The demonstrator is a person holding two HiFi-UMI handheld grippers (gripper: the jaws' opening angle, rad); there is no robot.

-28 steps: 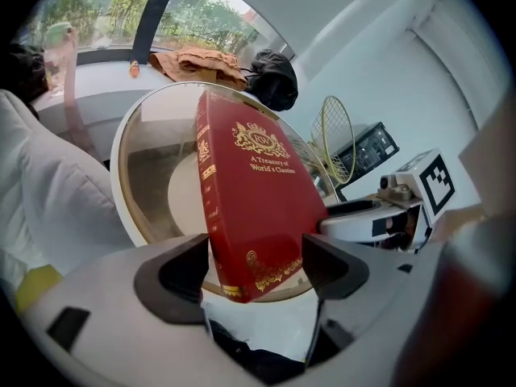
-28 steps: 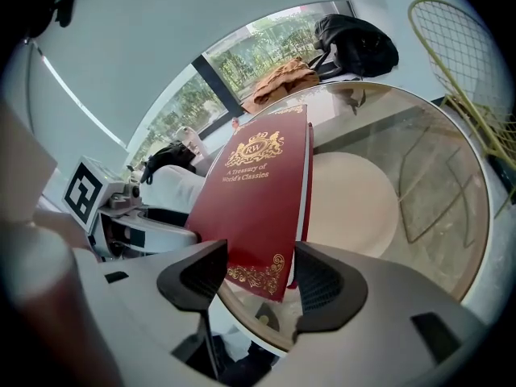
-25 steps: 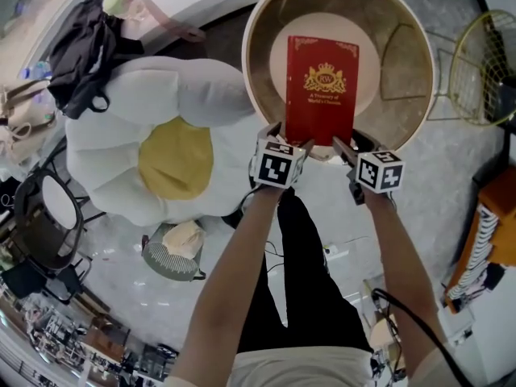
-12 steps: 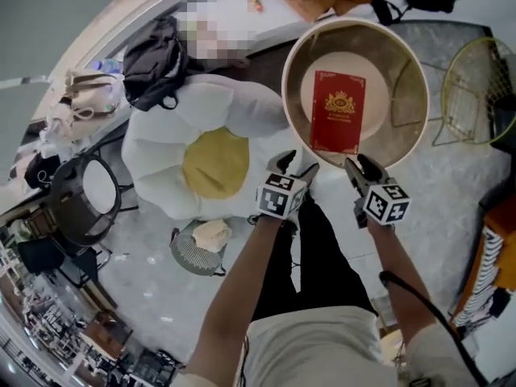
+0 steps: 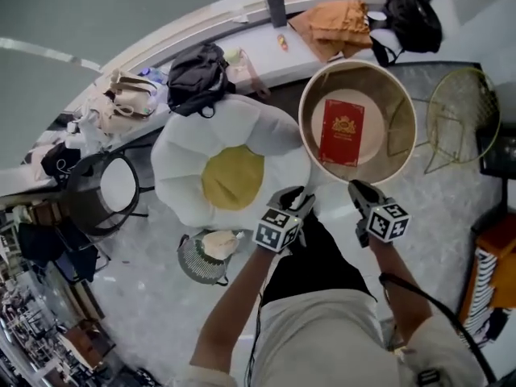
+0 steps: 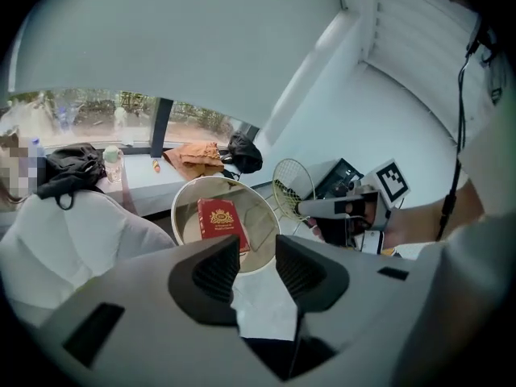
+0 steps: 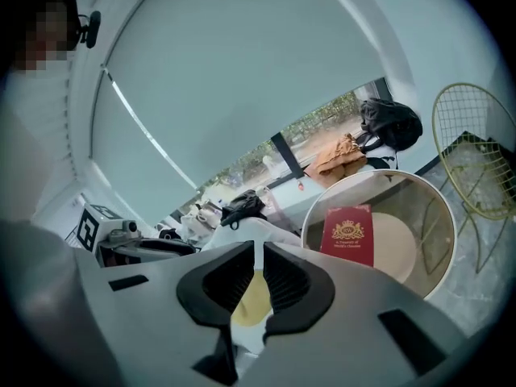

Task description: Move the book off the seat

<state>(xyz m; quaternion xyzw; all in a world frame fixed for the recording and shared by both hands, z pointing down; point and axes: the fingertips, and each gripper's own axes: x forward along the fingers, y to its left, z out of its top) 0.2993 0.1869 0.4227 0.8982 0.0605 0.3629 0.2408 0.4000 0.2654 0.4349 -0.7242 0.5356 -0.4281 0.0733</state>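
On table, book, cushion beside, left hand-held gripper apart, right one together, both closing empty

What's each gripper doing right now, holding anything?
Left gripper: open, jaws have just been closing, nothing between them.
Right gripper: closed, jaws have just been closing, nothing between them.

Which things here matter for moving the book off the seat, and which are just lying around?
For the job: red book, lying flat on the round glass table; white cushioned seat.
Lying about: black bag, orange cloth, gold wire chair, dark backpack.
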